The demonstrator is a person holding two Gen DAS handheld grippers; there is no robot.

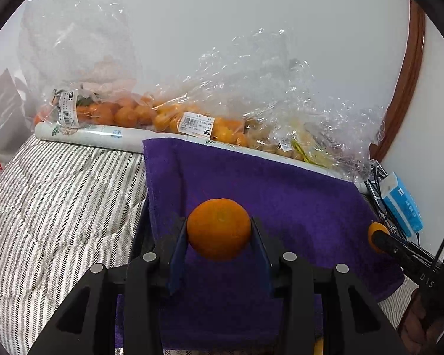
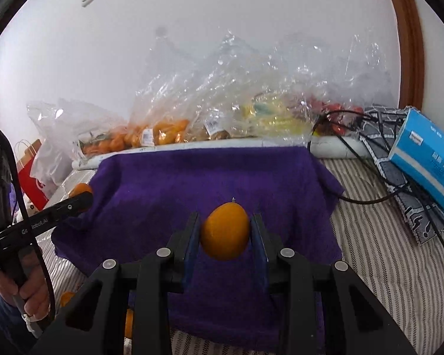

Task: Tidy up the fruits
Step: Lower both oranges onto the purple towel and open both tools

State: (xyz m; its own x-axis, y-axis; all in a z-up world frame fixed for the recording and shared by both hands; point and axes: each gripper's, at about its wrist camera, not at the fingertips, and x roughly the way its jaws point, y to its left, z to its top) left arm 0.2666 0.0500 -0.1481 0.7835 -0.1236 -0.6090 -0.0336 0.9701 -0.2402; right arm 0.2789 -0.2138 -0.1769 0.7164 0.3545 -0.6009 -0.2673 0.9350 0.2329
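At the bottom centre of the left wrist view, the left gripper [image 1: 219,232], black with flat blue pads, is clamped on a round, slightly flattened orange mandarin with dimpled skin [image 1: 219,229]; one pad presses each side of the fruit. It hangs over a deep purple, fuzzy towel [image 1: 281,195] draped across a raised block, its left edge falling in a straight fold. At the right edge of that view the other tool's black finger shows with a second orange fruit at its tip.

In the right wrist view, the right gripper [image 2: 225,230] grips a smooth, egg-shaped orange fruit with a small stem nub on top [image 2: 225,230], pads tight against both flanks, over the same purple towel [image 2: 192,177]. At the left edge of this frame the left gripper's black arm ends against the mandarin [image 2: 80,189].

Beyond the towel, across the middle of both frames, crinkled clear plastic bags of small orange fruits with white barcode labels [image 1: 151,115] lie along a white paper-wrapped roll [image 1: 97,137]. Beneath everything is a quilted bedcover with fine grey and white stripes [image 1: 53,195]. At the right of the right wrist view sit a blue and white rectangular tissue box [image 2: 426,159] and tangled black cables [image 2: 367,198]. A plain white wall [image 2: 192,29] fills the upper frame.
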